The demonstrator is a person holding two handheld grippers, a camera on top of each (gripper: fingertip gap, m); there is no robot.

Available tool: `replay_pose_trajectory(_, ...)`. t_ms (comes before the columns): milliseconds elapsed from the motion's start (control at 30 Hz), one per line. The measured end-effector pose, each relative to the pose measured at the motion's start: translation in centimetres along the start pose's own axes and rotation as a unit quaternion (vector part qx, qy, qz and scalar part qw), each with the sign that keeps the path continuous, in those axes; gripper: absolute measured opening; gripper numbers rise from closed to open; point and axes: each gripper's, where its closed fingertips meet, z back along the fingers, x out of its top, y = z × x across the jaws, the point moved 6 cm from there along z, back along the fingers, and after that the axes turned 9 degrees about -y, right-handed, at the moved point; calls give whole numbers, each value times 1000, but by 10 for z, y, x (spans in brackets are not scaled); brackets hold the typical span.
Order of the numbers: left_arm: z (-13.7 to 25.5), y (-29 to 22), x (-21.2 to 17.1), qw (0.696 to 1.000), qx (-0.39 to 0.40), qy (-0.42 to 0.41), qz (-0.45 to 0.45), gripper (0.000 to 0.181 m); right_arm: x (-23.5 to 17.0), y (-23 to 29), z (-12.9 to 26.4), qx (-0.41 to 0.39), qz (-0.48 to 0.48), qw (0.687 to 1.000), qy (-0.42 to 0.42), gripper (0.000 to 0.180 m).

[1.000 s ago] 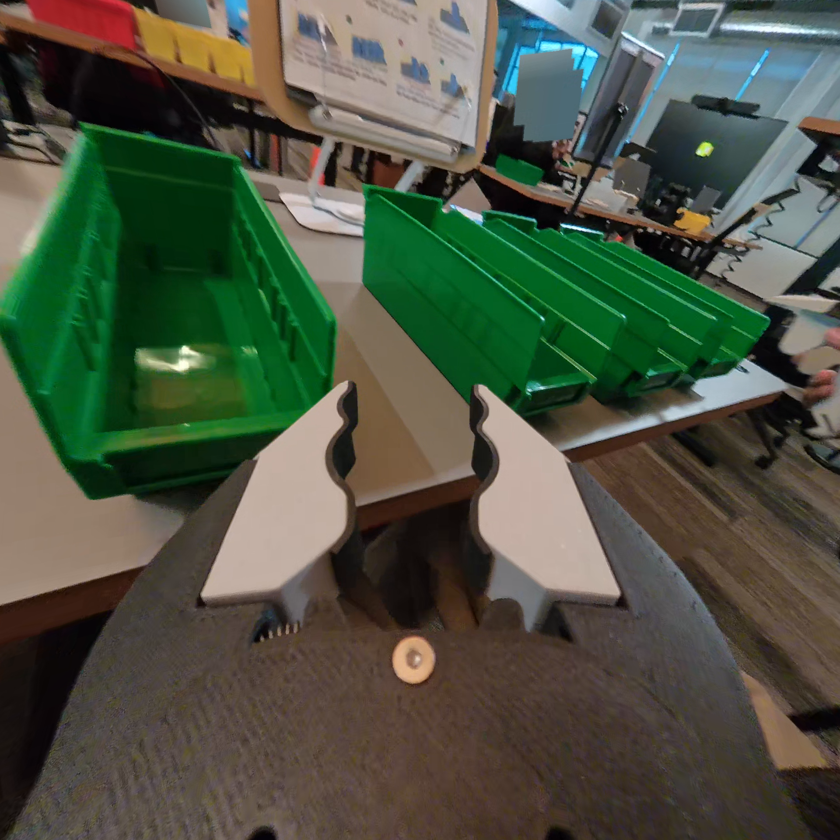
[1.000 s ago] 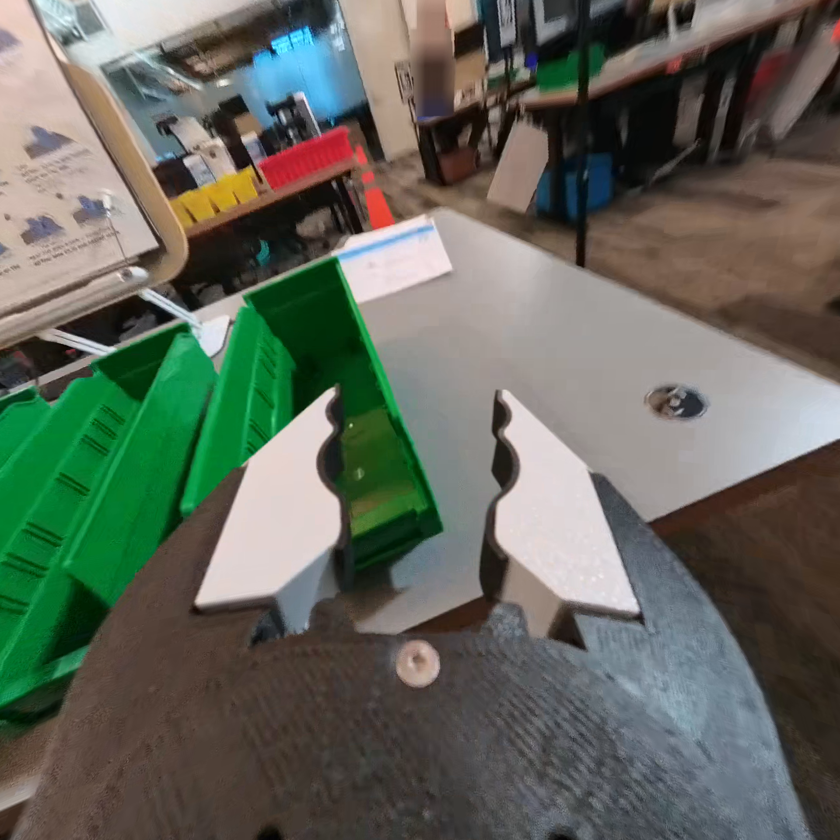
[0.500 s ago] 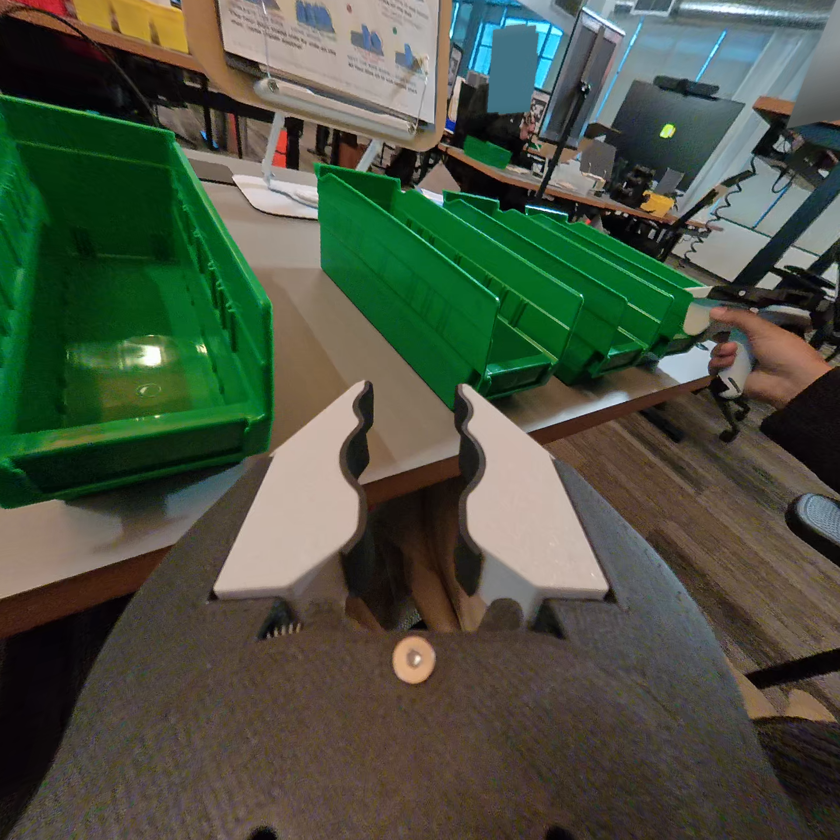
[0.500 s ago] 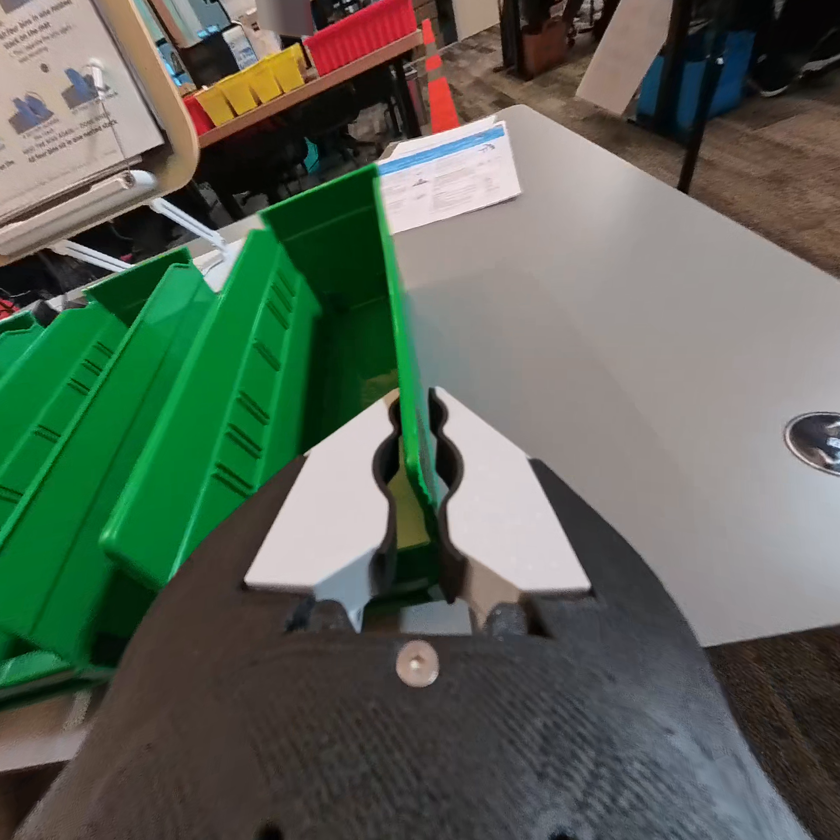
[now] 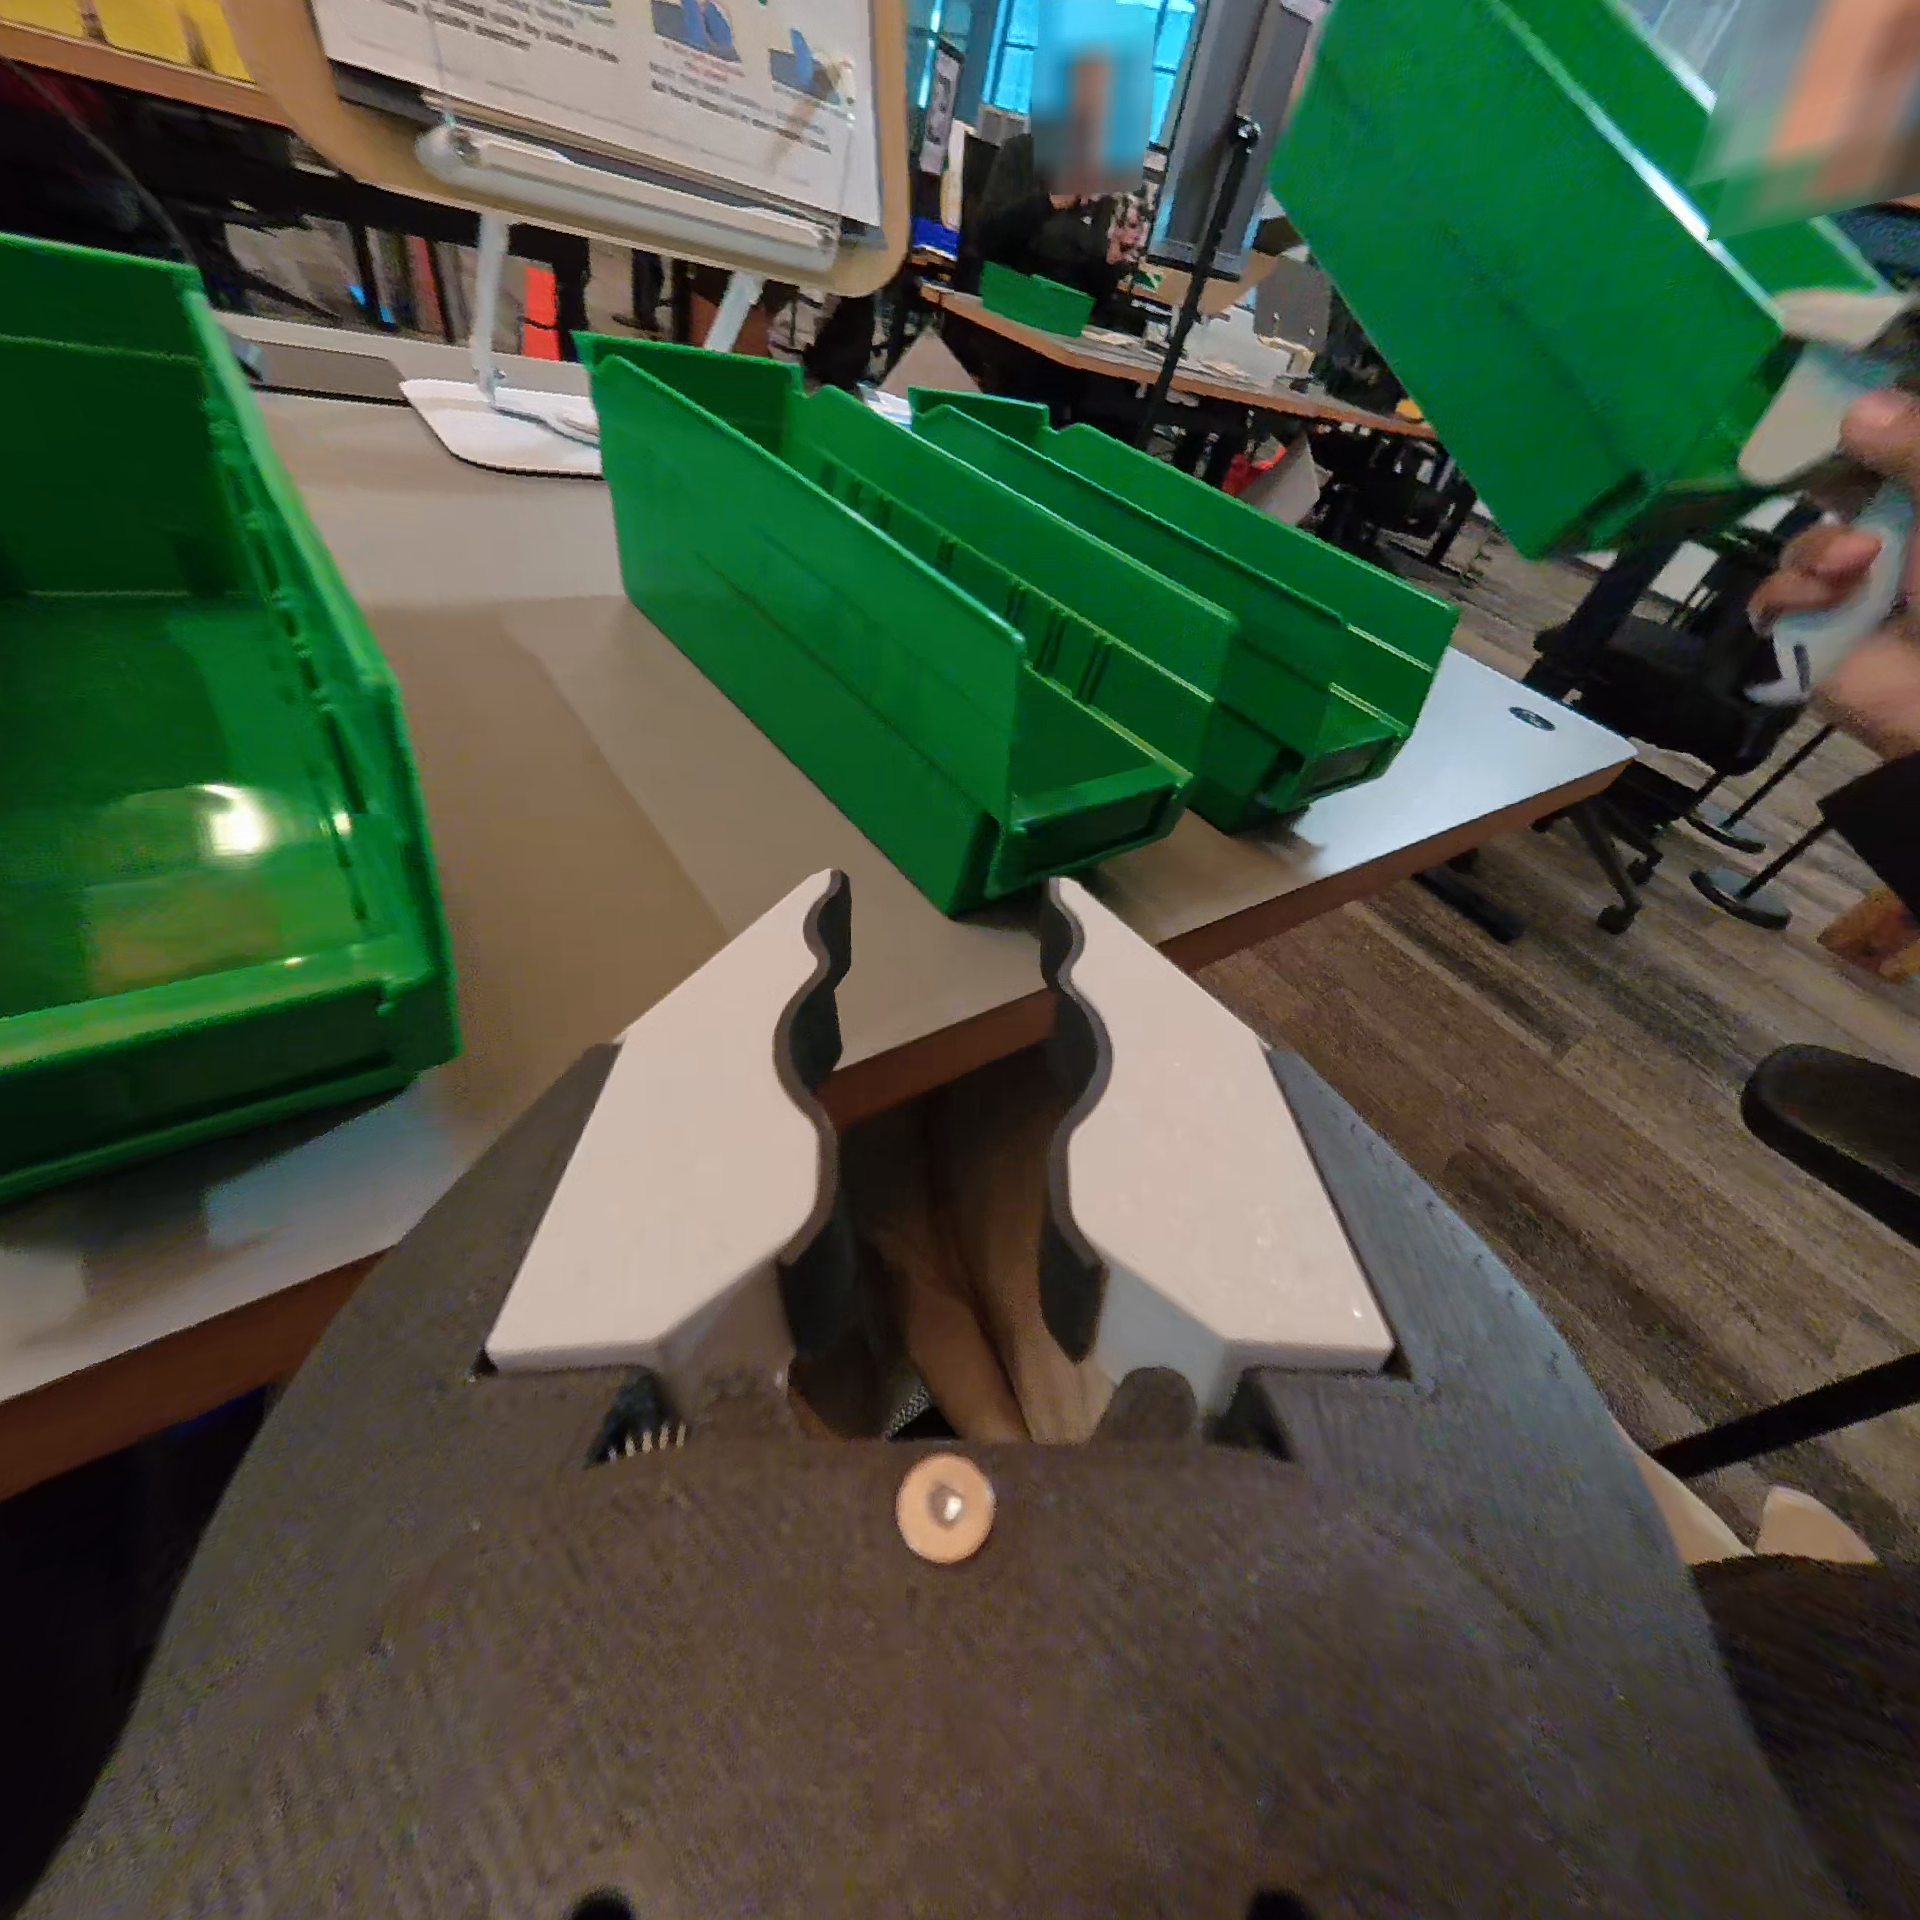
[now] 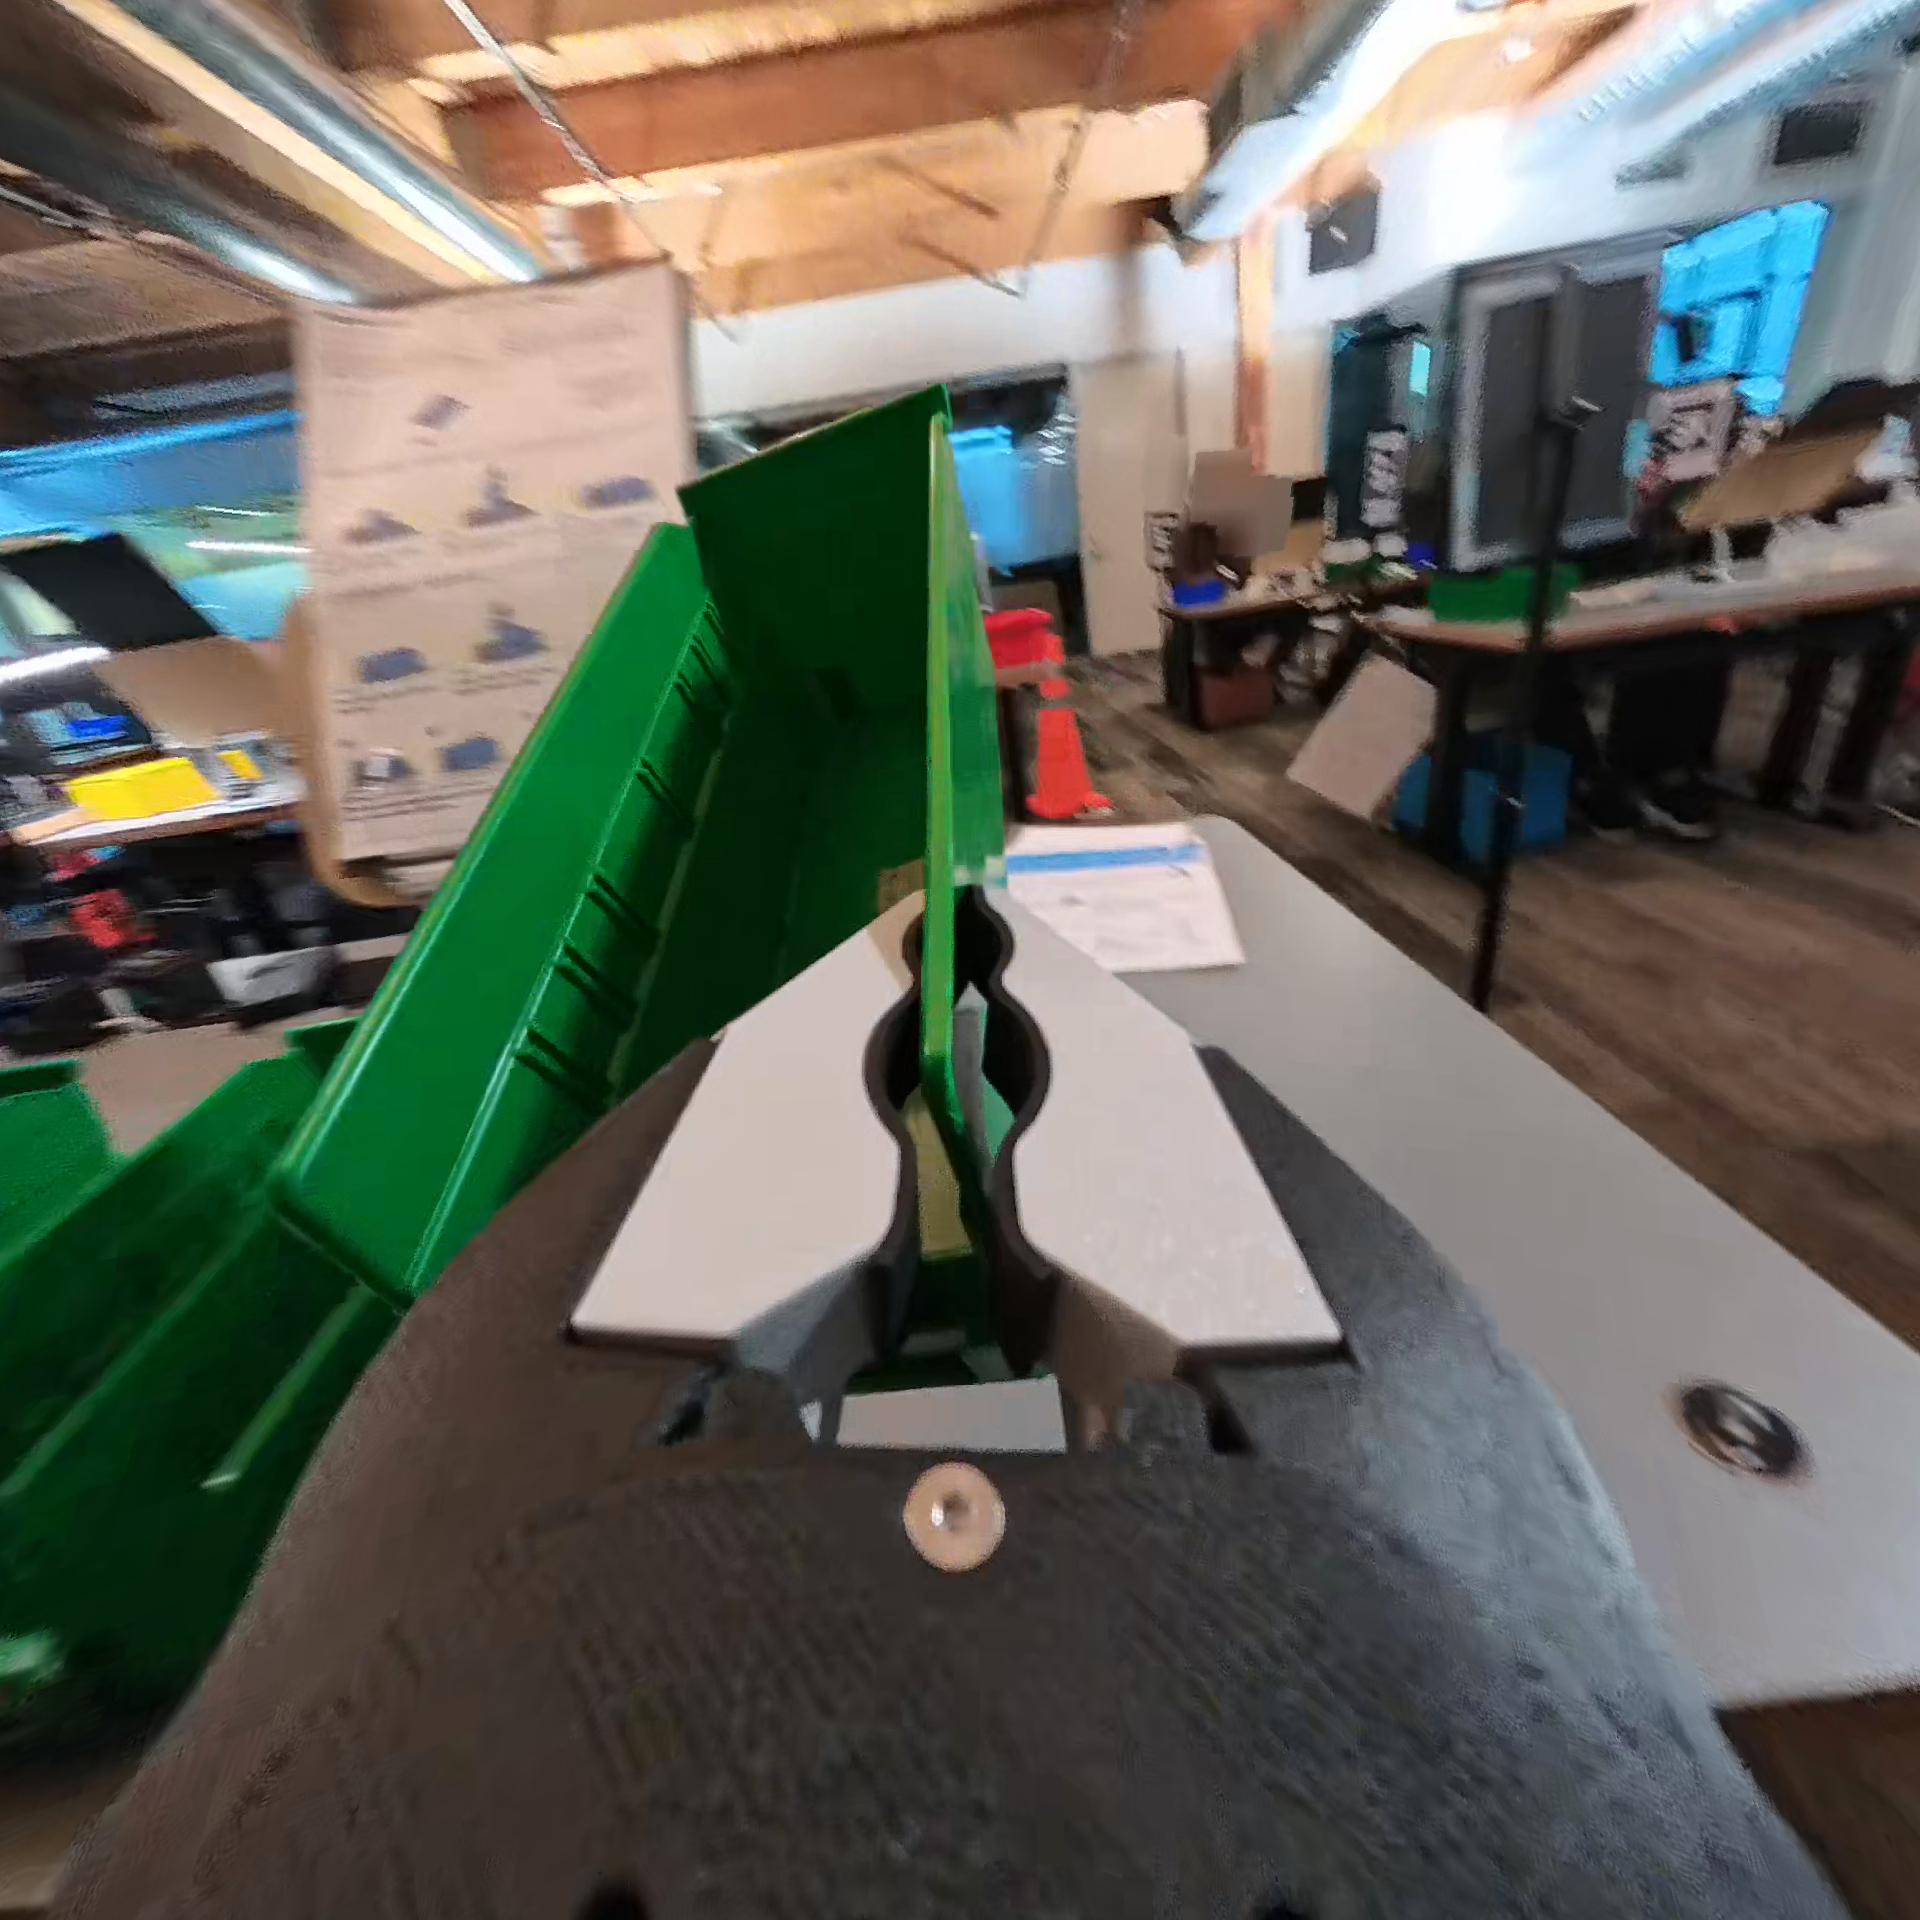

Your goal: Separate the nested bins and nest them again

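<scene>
The right tongs (image 6: 961, 1049) are clamped on the thin side wall of a narrow green bin (image 6: 727, 831), the wall being pinched between the scalloped dark pads near the bin's front end. A grip on the wall's edge is presumably chosen because the smooth moulded plastic offers no handle; the wavy pad profile is likely meant to keep the slick wall from sliding. The bin is held lifted and tilted, its far end toward 12 o'clock, above the other narrow bins (image 6: 125, 1299) seen at 9 o'clock. In the left wrist view the same lifted bin (image 5: 1507, 281) is seen at 2 o'clock, clear of the surface (image 5: 582, 748), with the holding hand (image 5: 1860, 582) at 3 o'clock.

The left tongs (image 5: 943, 914) are set apart and hold nothing; they are poised over the near edge of the surface, pointed toward the front of the closest narrow bin (image 5: 873, 665) at 12 o'clock. Beside that bin, toward 1 o'clock, further narrow bins (image 5: 1247, 582) are laid in a row, long, straight-walled and ribbed inside. A wide green bin (image 5: 187, 707) with a glossy floor is stood at 9 o'clock. A clipboard on a stand (image 5: 623, 114) is placed at 11 o'clock behind the bins.

The bins appear already separated, so the lifted one is judged to be on its way to being nested again.
</scene>
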Motion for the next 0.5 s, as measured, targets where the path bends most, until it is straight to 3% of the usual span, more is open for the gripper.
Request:
replay_pose_trajectory(167, -4, -29, -6, 999, -33, 6, -9, 42, 11, 97, 2, 126, 0, 992, -9, 1)
replay_pose_trajectory(267, -4, -54, 6, 998, -48, -33, 39, 57, 8, 150, -1, 178, 5, 984, -2, 2)
replay_pose_trajectory(333, -10, -66, 24, 997, -51, -60, 18, 64, 6, 183, -8, 202, 11, 979, -4, 2)
replay_pose_trajectory(500, -32, -59, 109, 980, 2, -198, -31, 57, -7, 258, -17, 199, -30, 979, 17, 2)
